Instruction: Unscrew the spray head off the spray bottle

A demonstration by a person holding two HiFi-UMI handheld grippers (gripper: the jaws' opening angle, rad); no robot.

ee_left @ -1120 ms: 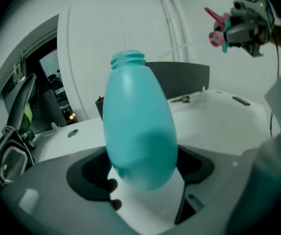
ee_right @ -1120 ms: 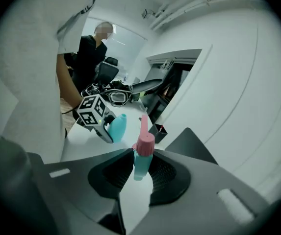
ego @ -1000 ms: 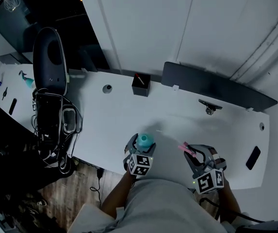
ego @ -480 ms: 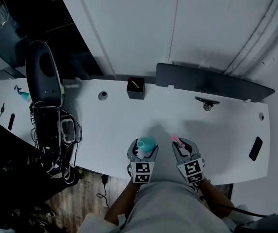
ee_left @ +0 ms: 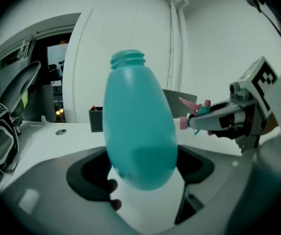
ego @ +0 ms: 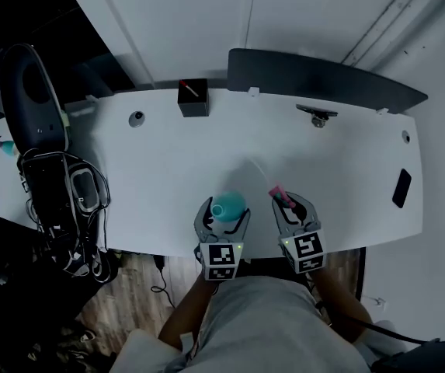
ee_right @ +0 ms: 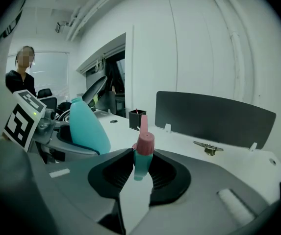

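Note:
The teal spray bottle (ego: 228, 205) is held off the white desk (ego: 160, 169) with my left gripper (ego: 225, 213) shut on its belly. In the left gripper view the bottle (ee_left: 139, 121) tilts slightly, and its threaded neck (ee_left: 127, 58) is bare. The pink-and-teal spray head (ego: 279, 192) is apart from the bottle, to its right, with my right gripper (ego: 290, 203) shut on it. In the right gripper view the spray head (ee_right: 143, 148) stands upright between the jaws, pink cap on top. The bottle (ee_right: 86, 126) shows to its left.
A black pen box (ego: 193, 98), a dark panel (ego: 323, 80) and a metal fitting (ego: 317, 113) stand along the desk's far edge. A phone (ego: 401, 188) lies at the right end. A chair with bags and cables (ego: 51, 177) is at the left. A person (ee_right: 20, 80) stands far off.
The right gripper has rolled upright and moved in beside the left one with the spray head. The left gripper has lifted the bottle a little. The head view has shifted.

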